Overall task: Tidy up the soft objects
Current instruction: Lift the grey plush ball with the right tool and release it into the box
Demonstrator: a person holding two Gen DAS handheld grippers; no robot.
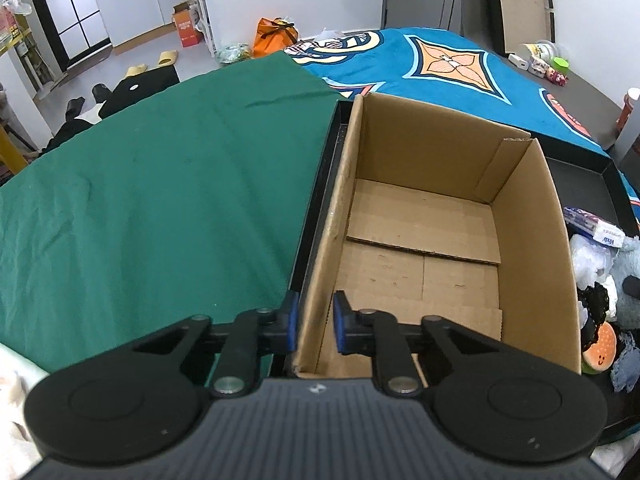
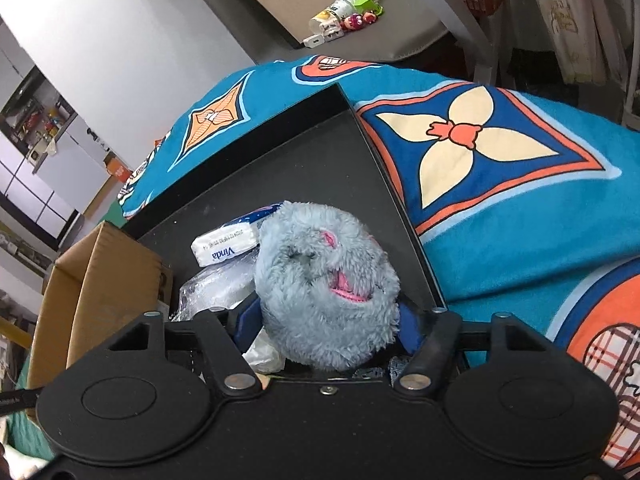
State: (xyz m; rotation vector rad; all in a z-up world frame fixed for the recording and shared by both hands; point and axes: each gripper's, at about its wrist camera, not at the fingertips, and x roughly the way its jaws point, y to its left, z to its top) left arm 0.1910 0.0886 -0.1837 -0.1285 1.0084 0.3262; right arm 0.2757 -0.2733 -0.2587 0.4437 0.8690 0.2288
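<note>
An open cardboard box [image 1: 424, 240] stands empty in a black tray [image 1: 320, 184]. My left gripper [image 1: 314, 326] straddles the box's left wall, one blue pad on each side, pinched on the wall. My right gripper [image 2: 326, 320] is closed around a fluffy grey-blue plush toy [image 2: 326, 280] with pink ears, over the tray [image 2: 288, 168]. Under the plush lie a Vinda tissue pack [image 2: 226, 248] and crumpled clear plastic [image 2: 216, 288]. The left wrist view shows the pile at far right: the tissue pack [image 1: 596, 228], a burger plush [image 1: 600, 350] and black lace.
The tray rests on a bed with a teal patterned blanket [image 2: 520, 184] and a green sheet [image 1: 160, 192]. The cardboard box [image 2: 100, 288] stands left of the plush. A grey shelf with cups and small toys [image 2: 348, 16] is behind the bed.
</note>
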